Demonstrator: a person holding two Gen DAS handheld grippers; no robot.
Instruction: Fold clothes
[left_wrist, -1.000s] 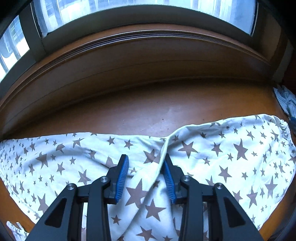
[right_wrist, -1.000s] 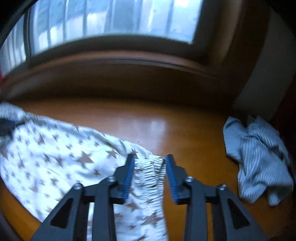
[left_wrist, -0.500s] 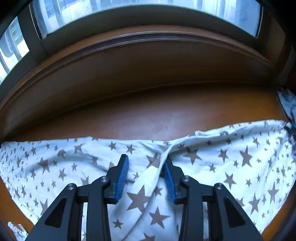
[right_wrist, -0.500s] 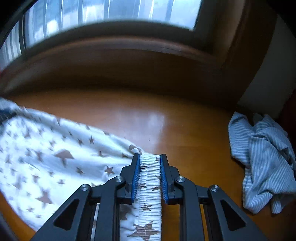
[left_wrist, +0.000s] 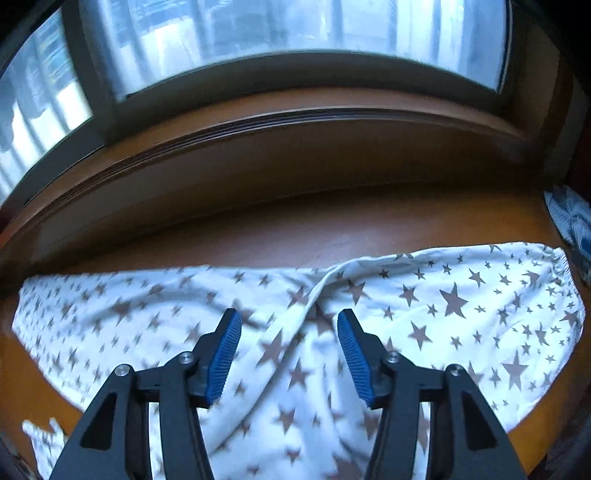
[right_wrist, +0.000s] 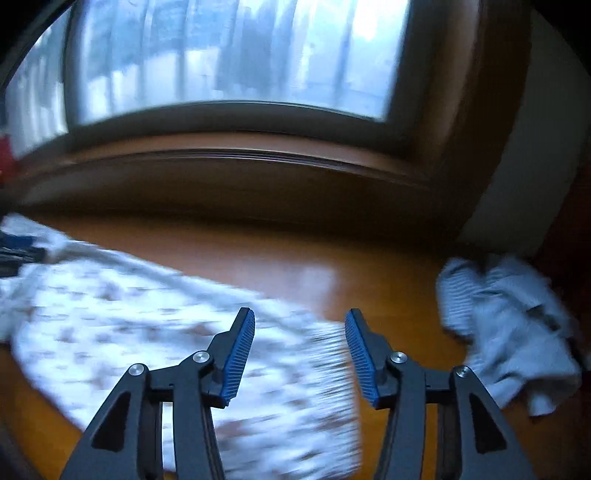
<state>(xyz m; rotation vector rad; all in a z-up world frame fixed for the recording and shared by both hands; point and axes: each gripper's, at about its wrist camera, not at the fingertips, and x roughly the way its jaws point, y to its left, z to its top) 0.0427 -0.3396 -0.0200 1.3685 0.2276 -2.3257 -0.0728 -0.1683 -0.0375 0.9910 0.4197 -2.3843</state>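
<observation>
- The star-print garment (left_wrist: 461, 306) lay spread along the wooden tabletop (left_wrist: 295, 236), with a raised fold near its middle.
- The left claw (left_wrist: 289, 354) stood wide over that fold, holding nothing.
- The right claw (right_wrist: 300, 356) was wide too, above the gathered waistband (right_wrist: 332, 354); this view was blurred.
- In my judgement, a good fold needs flat cloth and matched edges.
- The striped cloth (right_wrist: 509, 332) lay well apart, crumpled.
</observation>
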